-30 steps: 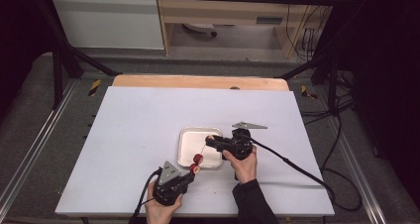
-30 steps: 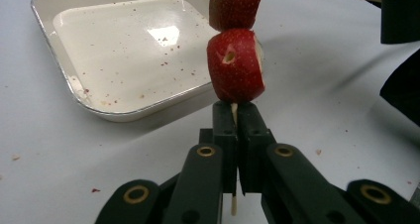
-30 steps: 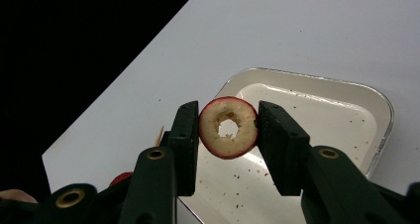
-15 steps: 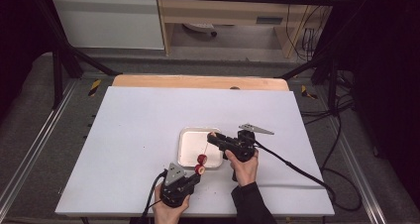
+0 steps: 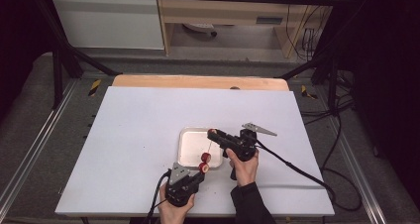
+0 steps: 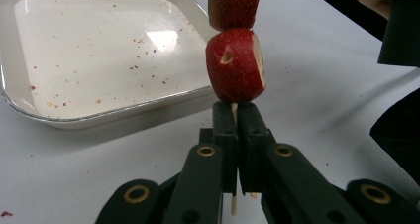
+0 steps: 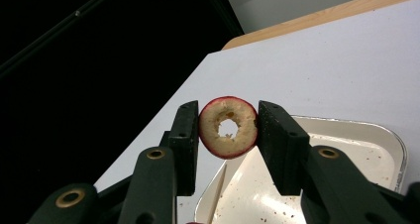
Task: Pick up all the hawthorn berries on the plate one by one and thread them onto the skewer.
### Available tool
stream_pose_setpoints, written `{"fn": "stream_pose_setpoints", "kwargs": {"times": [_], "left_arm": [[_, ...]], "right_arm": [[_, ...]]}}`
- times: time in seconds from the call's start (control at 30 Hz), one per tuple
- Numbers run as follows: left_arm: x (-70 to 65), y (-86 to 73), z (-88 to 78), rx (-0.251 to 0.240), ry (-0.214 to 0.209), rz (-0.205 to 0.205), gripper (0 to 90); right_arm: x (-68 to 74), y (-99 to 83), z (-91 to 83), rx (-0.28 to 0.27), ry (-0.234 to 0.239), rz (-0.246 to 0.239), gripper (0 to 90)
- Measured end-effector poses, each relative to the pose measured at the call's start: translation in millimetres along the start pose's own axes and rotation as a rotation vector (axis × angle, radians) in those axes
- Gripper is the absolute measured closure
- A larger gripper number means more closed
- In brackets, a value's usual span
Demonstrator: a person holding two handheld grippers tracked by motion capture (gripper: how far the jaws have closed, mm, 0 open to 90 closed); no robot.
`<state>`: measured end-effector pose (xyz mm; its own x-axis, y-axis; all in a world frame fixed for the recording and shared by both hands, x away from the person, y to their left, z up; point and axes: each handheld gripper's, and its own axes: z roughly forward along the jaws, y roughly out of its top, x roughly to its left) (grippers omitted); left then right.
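- The white table (image 5: 129, 135) carries a white tray (image 5: 190, 147), speckled with red crumbs.
- The left gripper (image 6: 236, 130) pinches a thin wooden skewer (image 6: 233, 110) upright beside the tray — two red fruit pieces (image 6: 235, 65) are threaded on it.
- The right gripper (image 7: 228, 130) clamps a cored fruit ring (image 7: 228, 127) above the tray.

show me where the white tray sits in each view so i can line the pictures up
High view: the white tray lies at centre, just beyond both hands.
Left gripper view: upper left, behind the skewer of red fruit gripped by the left gripper.
Right gripper view: bottom right, below the fruit ring clamped in the right gripper.
Shared landmark: the white table under the tray.
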<state>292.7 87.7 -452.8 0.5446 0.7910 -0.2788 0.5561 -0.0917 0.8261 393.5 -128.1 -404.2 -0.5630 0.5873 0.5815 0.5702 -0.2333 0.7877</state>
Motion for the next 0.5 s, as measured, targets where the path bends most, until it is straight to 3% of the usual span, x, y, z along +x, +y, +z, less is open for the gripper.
{"fn": "stream_pose_setpoints", "kwargs": {"times": [0.5], "left_arm": [[-0.8, 0.6, 1.3, -0.023, -0.008, -0.014, 88.1]], "right_arm": [[0.4, -0.5, 1.6, -0.015, 0.015, 0.032, 62.3]]}}
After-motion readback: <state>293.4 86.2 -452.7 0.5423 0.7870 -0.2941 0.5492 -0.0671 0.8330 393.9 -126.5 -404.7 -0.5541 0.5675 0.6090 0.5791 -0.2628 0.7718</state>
